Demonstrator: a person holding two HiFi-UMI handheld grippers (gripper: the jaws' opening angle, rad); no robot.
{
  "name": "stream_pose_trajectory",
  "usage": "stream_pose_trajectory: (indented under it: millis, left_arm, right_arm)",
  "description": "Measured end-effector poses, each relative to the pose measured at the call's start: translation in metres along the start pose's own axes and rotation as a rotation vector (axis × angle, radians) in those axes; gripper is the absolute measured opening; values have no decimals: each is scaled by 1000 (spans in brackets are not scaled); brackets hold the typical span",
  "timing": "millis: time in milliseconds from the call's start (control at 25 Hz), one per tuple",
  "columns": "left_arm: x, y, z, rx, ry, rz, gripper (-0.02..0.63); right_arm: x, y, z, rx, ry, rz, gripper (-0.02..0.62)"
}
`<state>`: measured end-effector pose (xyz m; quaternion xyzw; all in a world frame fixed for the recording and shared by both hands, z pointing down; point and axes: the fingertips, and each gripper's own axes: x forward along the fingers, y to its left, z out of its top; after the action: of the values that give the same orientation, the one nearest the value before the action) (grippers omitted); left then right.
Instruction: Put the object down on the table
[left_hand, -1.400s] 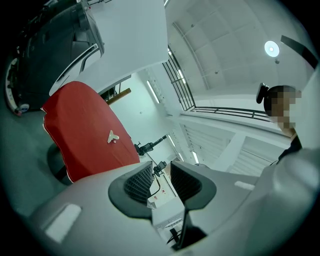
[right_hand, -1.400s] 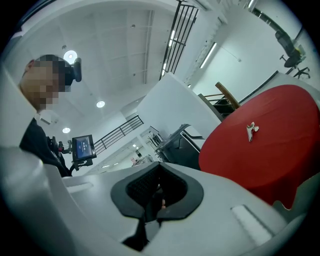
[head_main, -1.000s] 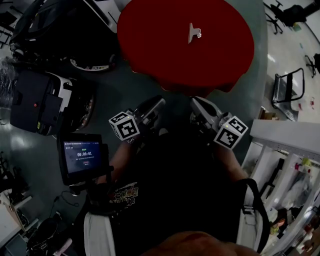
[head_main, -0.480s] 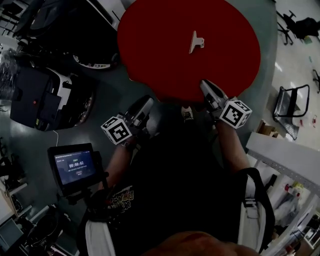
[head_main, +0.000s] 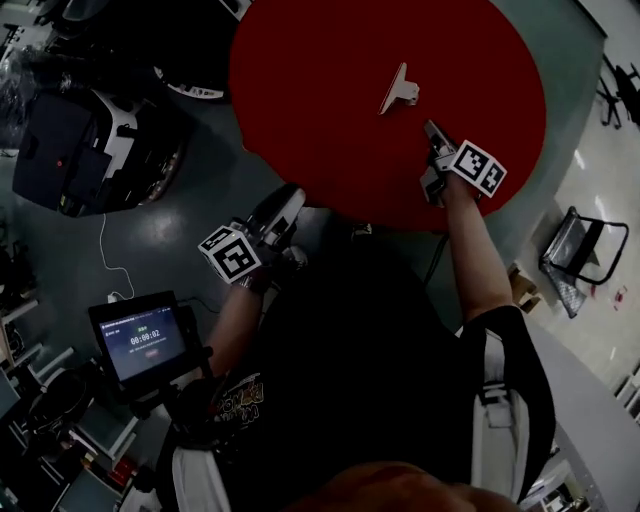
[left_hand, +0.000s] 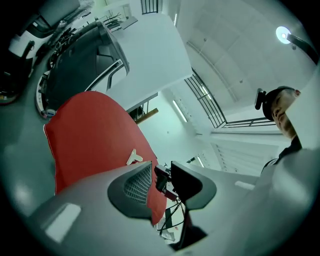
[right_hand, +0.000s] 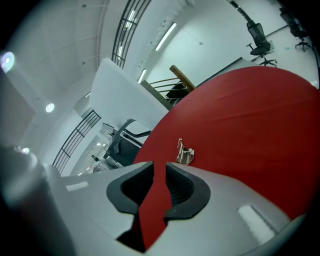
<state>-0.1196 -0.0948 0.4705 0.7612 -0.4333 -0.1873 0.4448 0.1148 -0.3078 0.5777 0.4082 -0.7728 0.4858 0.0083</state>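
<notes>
A small metal clip (head_main: 400, 90) lies on the round red table (head_main: 320, 90), on its far middle part. My right gripper (head_main: 431, 130) hovers over the table just short of the clip, to its right. In the right gripper view the clip (right_hand: 184, 152) sits just beyond the fingertips; the right gripper (right_hand: 160, 172) has its jaws opening, with only red tabletop showing in the gap. My left gripper (head_main: 288, 198) hangs below the table's near edge, over the floor. In the left gripper view the left gripper (left_hand: 161, 172) shows a narrow empty gap, and the clip (left_hand: 133, 157) lies far off.
Black cases and equipment (head_main: 80, 150) crowd the floor at the left. A small screen with a timer (head_main: 145, 340) stands at the lower left. A black chair frame (head_main: 585, 260) is on the floor at the right. The person's dark torso fills the bottom middle.
My right gripper has travelled from beside the body out over the red table, close to the clip. The left gripper stayed low near the table's edge. The clip has not moved on the table.
</notes>
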Motion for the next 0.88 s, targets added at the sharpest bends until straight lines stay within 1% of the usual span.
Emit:
stream_pose_trajectory:
  millis: [120, 200, 280, 360, 480, 560, 640, 680, 720, 800, 880]
  left_arm:
    - [12, 0, -5, -2, -38, 49, 129]
    - [10, 4, -8, -16, -80, 100, 129]
    - [1, 14, -3, -40, -119, 143, 129]
    - [-6, 30, 6, -57, -143, 168, 129]
    - [-9, 49, 7, -73, -176, 211, 129]
    - [-16, 42, 5, -73, -198, 240, 129]
    - [-25, 31, 5, -68, -215, 259, 129]
    - [-28, 28, 5, -67, -220, 264, 129]
    - [-29, 28, 5, -68, -223, 265, 129]
    - [-28, 31, 3, -73, -219, 259, 129]
    - [-22, 38, 2, -70, -198, 244, 129]
  right_arm:
    - [33, -31, 18, 7, 59, -3, 80]
    - [60, -42, 23, 0, 121, 2, 80]
    - [89, -44, 22, -3, 176, -3, 80]
    - [121, -47, 17, -7, 215, -19, 80]
    - [160, -62, 6, 17, 262, -34, 92]
    - [162, -67, 3, 34, 276, -48, 87]
    - [154, -64, 5, 61, 271, -43, 86]
    - [152, -61, 6, 75, 265, -33, 67]
    - [151, -59, 6, 91, 260, -23, 49]
    - [154, -55, 4, 141, 253, 0, 33]
    - [159, -50, 1, 178, 247, 29, 11]
